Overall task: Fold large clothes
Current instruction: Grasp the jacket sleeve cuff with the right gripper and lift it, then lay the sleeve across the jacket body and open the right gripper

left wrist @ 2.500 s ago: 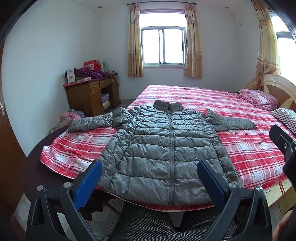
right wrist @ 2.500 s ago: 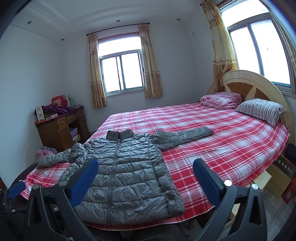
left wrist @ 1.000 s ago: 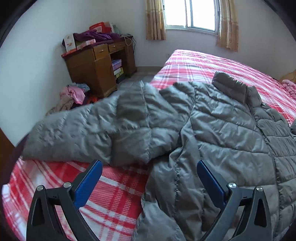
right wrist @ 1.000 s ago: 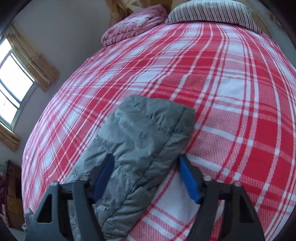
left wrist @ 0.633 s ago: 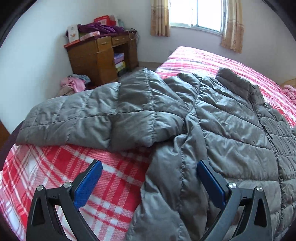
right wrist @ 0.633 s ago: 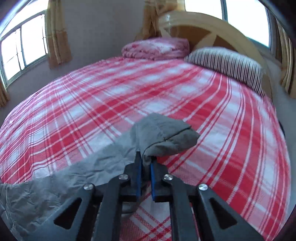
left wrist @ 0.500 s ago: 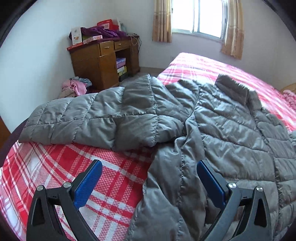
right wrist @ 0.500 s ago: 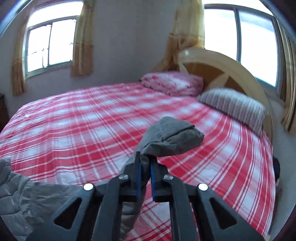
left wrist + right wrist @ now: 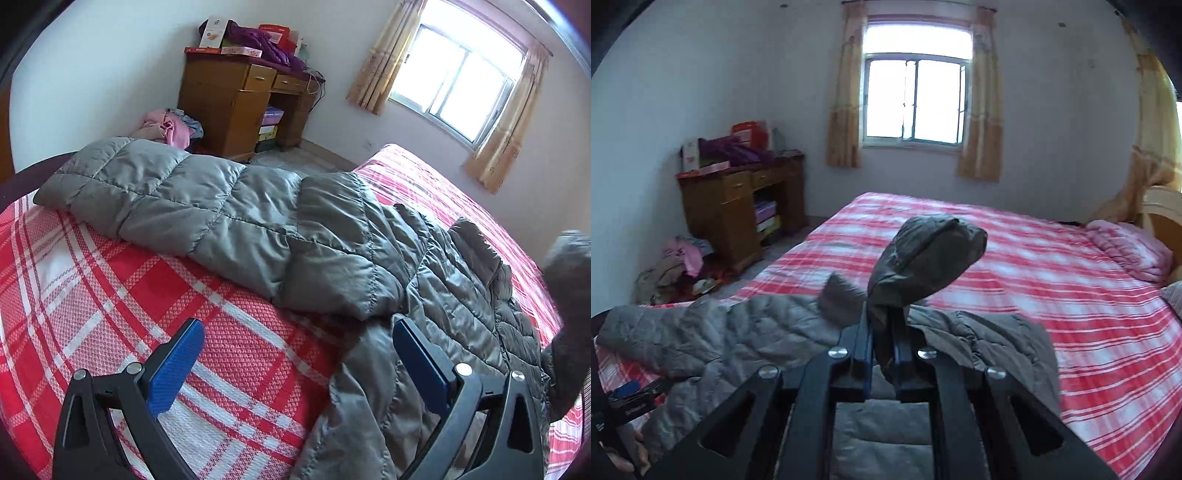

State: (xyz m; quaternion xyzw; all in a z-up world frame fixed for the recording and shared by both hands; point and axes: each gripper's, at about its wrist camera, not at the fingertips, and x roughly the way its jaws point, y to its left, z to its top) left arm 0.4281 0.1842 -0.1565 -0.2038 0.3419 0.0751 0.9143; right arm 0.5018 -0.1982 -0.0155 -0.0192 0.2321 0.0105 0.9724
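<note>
- The right gripper [image 9: 882, 343] has its two fingers pressed together on the sleeve [image 9: 923, 254] of the jacket [image 9: 746, 332], pinching the fabric near the cuff.
- The cuff end bulges above the closed tips and hangs in the air over the bed [image 9: 1052, 280]; below the tips the sleeve runs down to the jacket's body.
- The left gripper [image 9: 295, 362] has its blue pads [image 9: 177, 365] spread wide, holding nothing.
- Its left pad hangs over bare bedspread; its right pad sits at the jacket's side edge, and whether it touches the fabric cannot be told.
- The jacket [image 9: 424, 295], grey and quilted, lies flat on the bed [image 9: 92, 295], close to the foot edge.
- Its other sleeve [image 9: 166, 199] lies stretched out across the bed toward the desk-side edge, cuff near that edge.
- In the left wrist view the raised sleeve shows as a grey blur at the right edge, above the jacket.
- A person's hand [image 9: 624, 450] with the left gripper's body shows at the bed's foot corner in the right wrist view.
- Beyond the bed on the desk side stands a wooden desk [image 9: 738, 206] with boxes and purple cloth on top.
- A clothes heap [image 9: 679, 266] lies on the floor between desk and bed.
- A curtained window [image 9: 916, 99] is in the wall past the bed.
- A pink quilt [image 9: 1126, 251] lies folded on the bed by the headboard.
</note>
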